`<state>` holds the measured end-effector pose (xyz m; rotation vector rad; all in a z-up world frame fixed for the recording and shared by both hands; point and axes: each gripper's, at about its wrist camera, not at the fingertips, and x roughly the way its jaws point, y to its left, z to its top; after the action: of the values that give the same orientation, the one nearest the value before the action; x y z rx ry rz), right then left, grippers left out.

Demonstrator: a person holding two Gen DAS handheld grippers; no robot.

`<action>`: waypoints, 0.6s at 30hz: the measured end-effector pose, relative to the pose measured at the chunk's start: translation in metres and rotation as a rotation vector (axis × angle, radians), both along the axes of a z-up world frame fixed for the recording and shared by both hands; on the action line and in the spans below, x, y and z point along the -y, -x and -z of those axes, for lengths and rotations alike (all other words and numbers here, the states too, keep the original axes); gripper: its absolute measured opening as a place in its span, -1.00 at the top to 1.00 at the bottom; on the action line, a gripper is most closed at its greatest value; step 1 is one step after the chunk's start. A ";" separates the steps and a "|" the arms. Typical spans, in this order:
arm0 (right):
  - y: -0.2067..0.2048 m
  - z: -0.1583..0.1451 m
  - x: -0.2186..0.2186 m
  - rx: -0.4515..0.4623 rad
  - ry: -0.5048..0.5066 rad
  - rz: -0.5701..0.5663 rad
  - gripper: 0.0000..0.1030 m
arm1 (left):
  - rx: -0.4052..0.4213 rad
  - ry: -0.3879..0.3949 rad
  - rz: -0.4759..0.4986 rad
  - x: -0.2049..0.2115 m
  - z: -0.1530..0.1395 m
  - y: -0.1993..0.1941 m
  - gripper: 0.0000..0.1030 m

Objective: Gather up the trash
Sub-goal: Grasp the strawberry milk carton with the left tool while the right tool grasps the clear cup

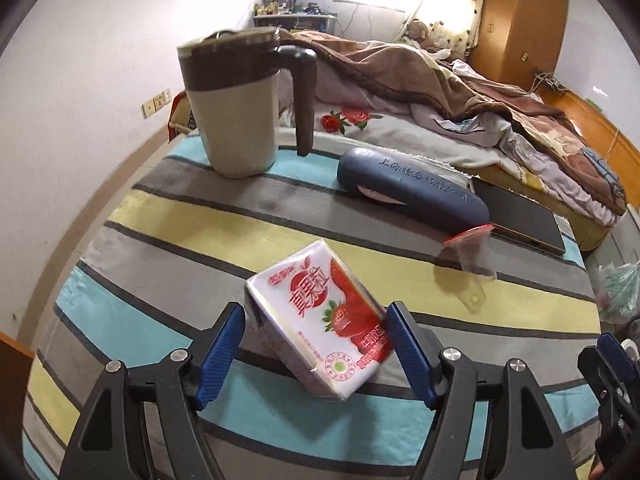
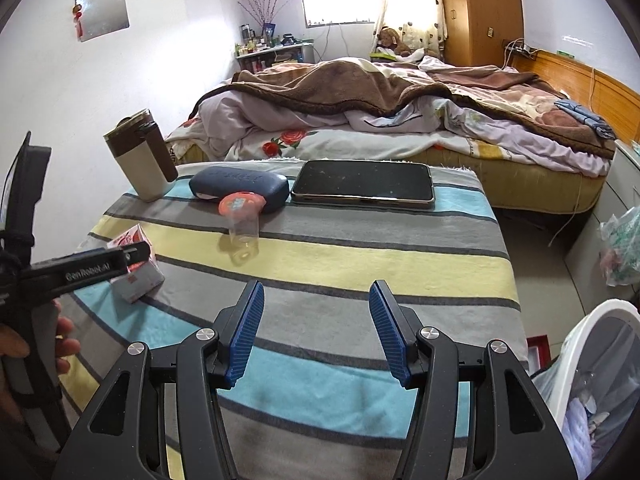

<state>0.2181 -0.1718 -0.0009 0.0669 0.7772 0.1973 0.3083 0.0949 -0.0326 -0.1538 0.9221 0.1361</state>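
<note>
A white milk carton (image 1: 320,320) with red strawberry print lies tilted on the striped tablecloth (image 1: 160,240). My left gripper (image 1: 316,312) is open around the carton, one blue pad close on each side; I see no squeeze on it. From the right wrist view, one left finger (image 2: 100,264) crosses over the carton (image 2: 138,276). A clear plastic cup (image 2: 244,236) with a red lid lies on its side mid-table, against the glasses case. My right gripper (image 2: 316,292) hovers open over the cloth's near part, with nothing between its fingers.
A beige and brown lidded mug (image 1: 240,108), a dark blue glasses case (image 2: 240,186) and a black phone (image 2: 364,186) stand along the table's far edge. An unmade bed (image 2: 400,112) lies beyond. A white-rimmed lined bin (image 2: 596,320) and a plastic bag (image 2: 620,248) are on the right.
</note>
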 end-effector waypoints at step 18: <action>-0.016 0.002 -0.023 -0.015 0.006 -0.014 -0.10 | 0.021 0.050 0.016 -0.015 -0.010 -0.001 -0.67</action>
<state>0.2339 -0.1492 -0.0030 0.0571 0.7937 0.2082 0.3096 0.1097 -0.0223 -0.1938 0.9061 0.0970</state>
